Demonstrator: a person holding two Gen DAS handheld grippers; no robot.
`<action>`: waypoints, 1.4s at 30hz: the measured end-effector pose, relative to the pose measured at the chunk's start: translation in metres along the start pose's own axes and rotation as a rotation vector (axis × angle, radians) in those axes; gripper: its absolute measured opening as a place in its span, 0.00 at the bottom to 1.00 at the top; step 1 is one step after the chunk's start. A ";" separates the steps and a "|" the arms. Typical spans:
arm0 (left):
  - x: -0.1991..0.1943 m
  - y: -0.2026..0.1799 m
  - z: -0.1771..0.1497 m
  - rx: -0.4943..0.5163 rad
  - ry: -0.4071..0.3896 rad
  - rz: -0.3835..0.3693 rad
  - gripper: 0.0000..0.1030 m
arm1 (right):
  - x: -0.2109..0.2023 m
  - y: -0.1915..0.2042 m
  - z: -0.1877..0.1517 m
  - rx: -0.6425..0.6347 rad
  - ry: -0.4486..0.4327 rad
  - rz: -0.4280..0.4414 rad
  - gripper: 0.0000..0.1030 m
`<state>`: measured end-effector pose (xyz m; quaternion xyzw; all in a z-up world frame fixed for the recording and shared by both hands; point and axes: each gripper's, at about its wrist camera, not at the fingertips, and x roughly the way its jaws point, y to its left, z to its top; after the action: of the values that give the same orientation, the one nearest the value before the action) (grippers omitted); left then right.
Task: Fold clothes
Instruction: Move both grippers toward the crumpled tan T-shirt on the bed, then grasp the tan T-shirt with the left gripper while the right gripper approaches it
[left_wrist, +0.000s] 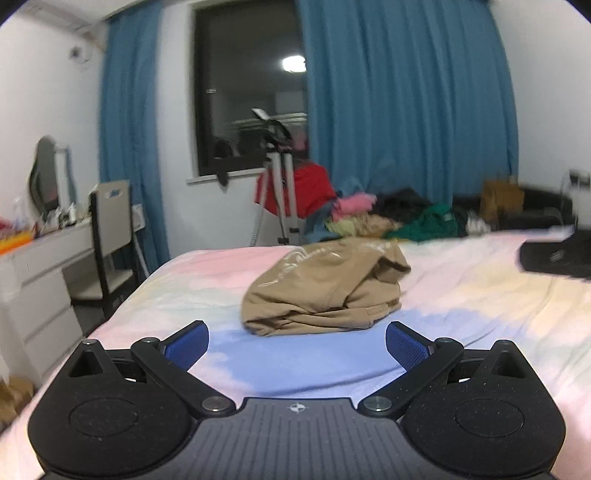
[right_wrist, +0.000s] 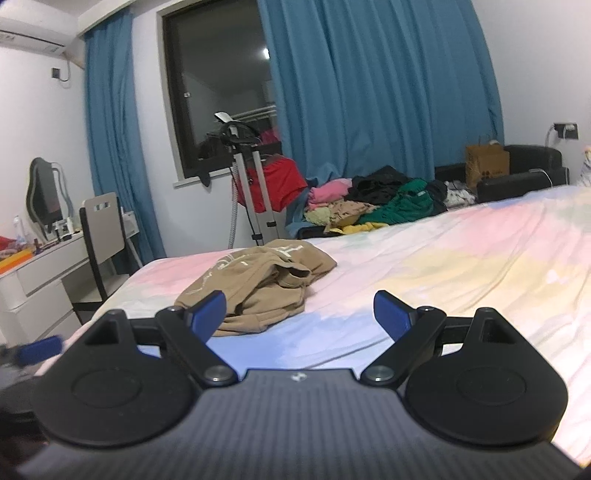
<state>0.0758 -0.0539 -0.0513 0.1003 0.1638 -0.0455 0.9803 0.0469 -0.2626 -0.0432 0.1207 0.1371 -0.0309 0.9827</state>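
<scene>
A tan garment (left_wrist: 325, 288) lies in a rough folded bundle on the pastel bed sheet (left_wrist: 295, 362). My left gripper (left_wrist: 297, 345) is open and empty, just short of the bundle's near edge. The same garment shows in the right wrist view (right_wrist: 258, 284), ahead and to the left. My right gripper (right_wrist: 299, 314) is open and empty above the sheet (right_wrist: 461, 266); its left finger overlaps the garment's near edge in the image. The right gripper also shows blurred at the left wrist view's right edge (left_wrist: 557, 254).
A pile of mixed clothes (right_wrist: 373, 206) lies beyond the bed's far edge below blue curtains (right_wrist: 369, 92). A tripod (right_wrist: 255, 192), a chair (right_wrist: 99, 236) and a white desk (right_wrist: 40, 273) stand to the left. A black sofa with a paper bag (right_wrist: 487, 162) is at the back right.
</scene>
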 end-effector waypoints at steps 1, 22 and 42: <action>0.015 -0.009 -0.001 0.038 -0.004 -0.001 1.00 | 0.002 -0.003 0.000 0.015 0.006 -0.005 0.86; 0.227 -0.042 -0.004 0.106 0.020 0.058 0.48 | 0.104 -0.061 -0.035 0.240 0.147 -0.160 0.86; 0.040 0.018 0.051 0.061 -0.138 -0.142 0.01 | 0.090 -0.036 -0.033 0.111 0.055 -0.034 0.86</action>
<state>0.1309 -0.0498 -0.0143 0.1148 0.1011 -0.1267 0.9801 0.1208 -0.2922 -0.1071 0.1736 0.1642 -0.0520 0.9696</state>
